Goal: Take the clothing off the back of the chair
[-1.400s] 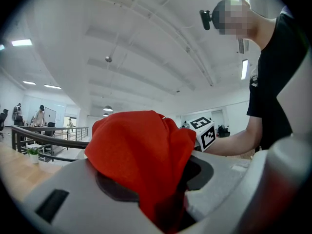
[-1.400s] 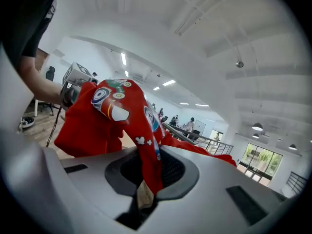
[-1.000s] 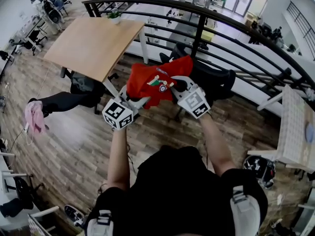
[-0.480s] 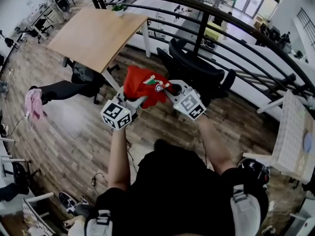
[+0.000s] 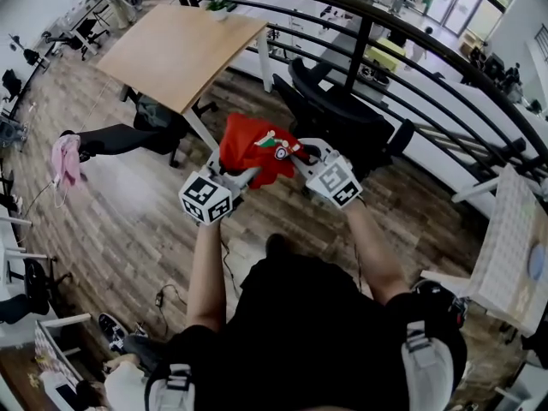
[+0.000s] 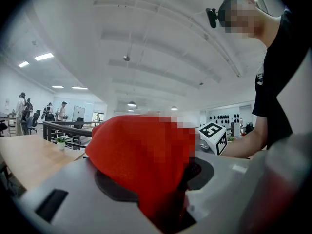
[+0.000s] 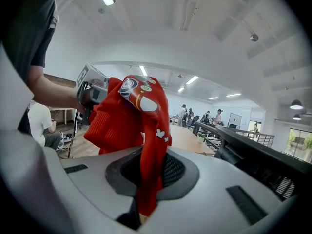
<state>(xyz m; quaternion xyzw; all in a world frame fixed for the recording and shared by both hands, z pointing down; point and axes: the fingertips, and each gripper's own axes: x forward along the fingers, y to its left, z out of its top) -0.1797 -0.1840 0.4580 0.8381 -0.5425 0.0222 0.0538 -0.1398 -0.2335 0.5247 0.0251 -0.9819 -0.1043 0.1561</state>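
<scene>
A red garment (image 5: 253, 150) with a small printed patch hangs bunched in the air between my two grippers, clear of the black office chair (image 5: 342, 118) behind it. My left gripper (image 5: 241, 178) is shut on the garment's left side; in the left gripper view the red cloth (image 6: 146, 155) fills the space between the jaws. My right gripper (image 5: 298, 156) is shut on its right side, and a fold of red fabric (image 7: 151, 169) is pinched between its jaws. The chair's back is bare.
A light wooden table (image 5: 175, 54) stands at the upper left, with another dark chair (image 5: 154, 122) under it. A dark curved railing (image 5: 411, 50) runs behind the office chair. A white table (image 5: 505, 247) is at the right. Wooden floor (image 5: 128, 221) lies below.
Both grippers, with the red garment, have come away from the black chair toward me. The garment, first spread against the chair back, now hangs bunched and free of it.
</scene>
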